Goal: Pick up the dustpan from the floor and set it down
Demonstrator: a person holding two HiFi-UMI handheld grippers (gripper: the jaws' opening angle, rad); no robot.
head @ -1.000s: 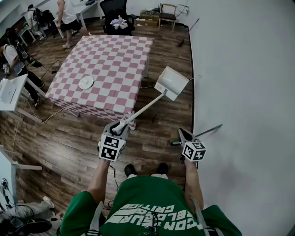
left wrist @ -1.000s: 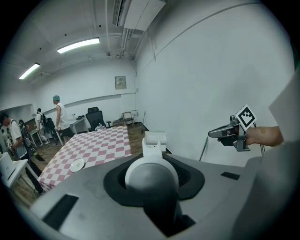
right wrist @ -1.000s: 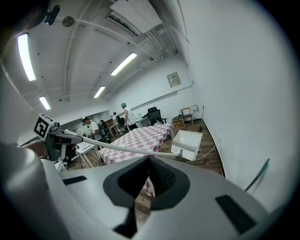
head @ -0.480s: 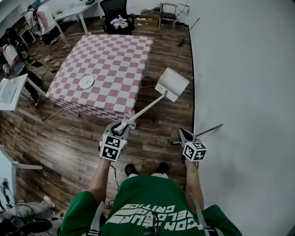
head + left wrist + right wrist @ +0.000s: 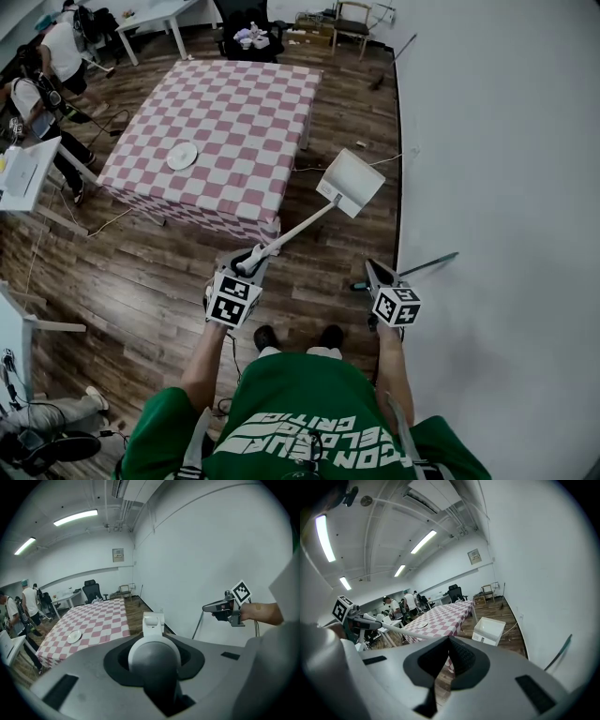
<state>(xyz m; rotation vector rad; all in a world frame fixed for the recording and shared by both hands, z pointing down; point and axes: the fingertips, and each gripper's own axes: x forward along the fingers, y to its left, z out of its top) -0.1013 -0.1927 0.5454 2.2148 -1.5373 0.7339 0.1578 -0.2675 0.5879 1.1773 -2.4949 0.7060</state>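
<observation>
**Dustpan aloft in your left gripper**

Since a second ago the dustpan (image 5: 352, 183) has settled a little lower in the head view. The person in white (image 5: 61, 47) beyond the table's far left corner has walked further left.

Nearest you, your left gripper (image 5: 246, 265) is clamped on the end of the dustpan's handle (image 5: 295, 228). Its own view shows the rounded white grip filling the space between the jaws. Your right gripper (image 5: 373, 272) hangs beside it, close to the wall (image 5: 497, 187), with its jaws together and nothing between them. A grey pole with a green grip (image 5: 422, 266) leans on the wall just past that gripper.

The handle runs away from you and to the right. The dustpan's scoop is held off the floor (image 5: 141, 272), just off the near right corner of the checked table (image 5: 234, 103), between that corner and the wall. A white plate (image 5: 182, 156) lies on the cloth toward the table's left edge.
</observation>
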